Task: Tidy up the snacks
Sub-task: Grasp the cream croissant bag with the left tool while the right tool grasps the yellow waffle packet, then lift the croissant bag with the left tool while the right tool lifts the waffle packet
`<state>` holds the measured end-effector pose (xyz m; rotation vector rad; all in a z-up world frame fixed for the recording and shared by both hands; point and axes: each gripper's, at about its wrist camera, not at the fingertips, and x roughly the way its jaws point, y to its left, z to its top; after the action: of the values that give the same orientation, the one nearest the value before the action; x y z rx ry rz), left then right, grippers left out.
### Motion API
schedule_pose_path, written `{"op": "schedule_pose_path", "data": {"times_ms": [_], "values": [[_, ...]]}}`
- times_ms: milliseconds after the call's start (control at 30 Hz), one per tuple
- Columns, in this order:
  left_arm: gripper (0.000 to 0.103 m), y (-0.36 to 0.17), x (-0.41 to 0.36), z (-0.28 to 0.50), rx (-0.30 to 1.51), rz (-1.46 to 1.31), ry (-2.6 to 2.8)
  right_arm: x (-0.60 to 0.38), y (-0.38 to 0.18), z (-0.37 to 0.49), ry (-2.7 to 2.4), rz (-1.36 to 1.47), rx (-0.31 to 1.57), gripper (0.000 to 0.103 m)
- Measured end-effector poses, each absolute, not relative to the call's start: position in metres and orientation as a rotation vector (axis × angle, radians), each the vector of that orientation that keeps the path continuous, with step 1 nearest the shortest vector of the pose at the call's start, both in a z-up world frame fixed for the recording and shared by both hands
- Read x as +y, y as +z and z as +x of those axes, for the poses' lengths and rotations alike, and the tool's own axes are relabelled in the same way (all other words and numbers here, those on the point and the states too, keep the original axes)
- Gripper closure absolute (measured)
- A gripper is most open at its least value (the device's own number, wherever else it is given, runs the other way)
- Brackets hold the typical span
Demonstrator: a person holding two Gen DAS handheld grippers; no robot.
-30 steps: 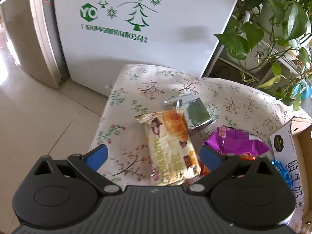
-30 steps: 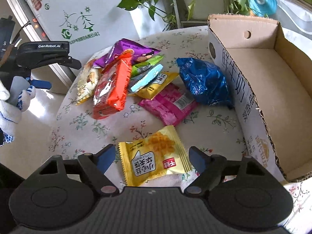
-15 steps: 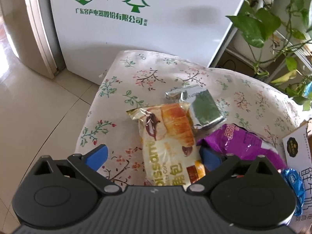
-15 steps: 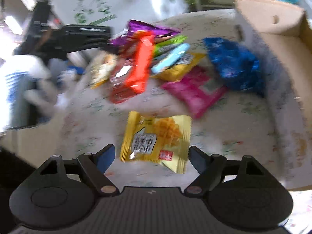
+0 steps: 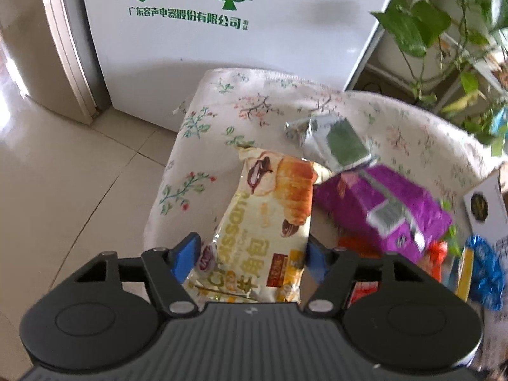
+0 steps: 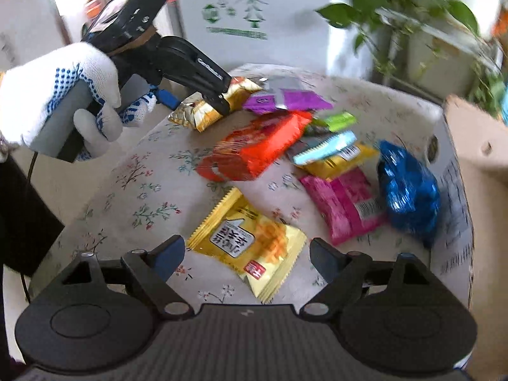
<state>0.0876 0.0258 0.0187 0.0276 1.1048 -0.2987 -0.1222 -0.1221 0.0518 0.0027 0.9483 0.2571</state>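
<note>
Left gripper (image 5: 250, 258) first: its blue-padded jaws are closing on the cream croissant packet with the golden pastry print (image 5: 270, 219), both pads right against the wrapper's sides, the packet's far end lifted over the floral tablecloth (image 5: 203, 146). From the right wrist view, a white glove with blue dots (image 6: 60, 95) holds that gripper at the cloth's far left edge.

Just past the croissant packet lies a small silver-and-green foil sachet (image 5: 336, 143), and beside it on the right the crinkled purple snack bag (image 5: 381, 206), with orange and blue wrappers blurred beyond.

Over to the right gripper (image 6: 247, 255): jaws opening, nothing gripped, hanging above the flat yellow waffle-print sachet (image 6: 250, 244), which lies on the cloth between the fingers, touching neither. Further out sit the long orange-red packet (image 6: 257, 146), the magenta pouch (image 6: 343, 203), and the shiny blue foil bag (image 6: 406, 190), the last against the brown cardboard box (image 6: 476, 158) at the right edge.
</note>
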Motion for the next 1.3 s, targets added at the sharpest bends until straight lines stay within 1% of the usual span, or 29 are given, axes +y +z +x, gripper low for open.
{"op": "schedule_pose_path", "data": {"times_ms": [133, 200, 367, 533, 600, 700, 767, 800, 833, 867, 933, 1067, 1200, 1300], "values": [[0.035, 0.02, 0.027, 0.083, 1.104, 0.073, -0.321, -0.107, 0.044, -0.106, 0.354, -0.106, 0.944, 0.011], [0.033, 0.02, 0.028, 0.084, 1.096, 0.073, -0.33, -0.104, 0.038, -0.098, 0.397, -0.13, 0.969, 0.011], [0.022, 0.014, 0.02, 0.087, 1.071, 0.136, -0.326, -0.098, 0.027, -0.089, 0.431, -0.213, 0.975, 0.007], [0.02, 0.002, 0.01, 0.088, 1.09, 0.194, -0.326, -0.091, 0.021, -0.096, 0.436, -0.258, 0.967, 0.005], [0.02, 0.002, 0.008, 0.086, 1.071, 0.212, -0.324, -0.089, 0.022, -0.096, 0.427, -0.263, 0.975, 0.005], [0.025, 0.004, 0.009, 0.084, 1.07, 0.21, -0.328, -0.09, 0.024, -0.097, 0.438, -0.239, 0.992, 0.011], [0.034, 0.006, 0.008, 0.081, 1.065, 0.209, -0.339, -0.09, 0.026, -0.097, 0.439, -0.221, 1.002, 0.02], [0.036, 0.007, 0.007, 0.079, 1.058, 0.216, -0.345, -0.09, 0.027, -0.098, 0.442, -0.214, 1.005, 0.022], [0.04, 0.009, 0.006, 0.077, 1.051, 0.223, -0.349, -0.091, 0.028, -0.098, 0.445, -0.213, 1.003, 0.028], [0.041, 0.009, 0.005, 0.076, 1.046, 0.23, -0.351, -0.09, 0.029, -0.099, 0.448, -0.209, 1.002, 0.032], [0.042, 0.01, 0.005, 0.072, 1.039, 0.244, -0.353, -0.09, 0.03, -0.1, 0.436, -0.196, 1.003, 0.034], [0.043, 0.014, 0.009, 0.063, 1.032, 0.239, -0.358, -0.093, 0.033, -0.095, 0.414, -0.164, 1.003, 0.044], [0.043, 0.018, 0.014, 0.049, 0.998, 0.271, -0.332, -0.099, 0.041, -0.093, 0.403, -0.107, 0.985, 0.046], [0.044, 0.019, 0.024, 0.037, 1.0, 0.24, -0.304, -0.101, 0.047, -0.094, 0.394, -0.062, 0.981, 0.046]]}}
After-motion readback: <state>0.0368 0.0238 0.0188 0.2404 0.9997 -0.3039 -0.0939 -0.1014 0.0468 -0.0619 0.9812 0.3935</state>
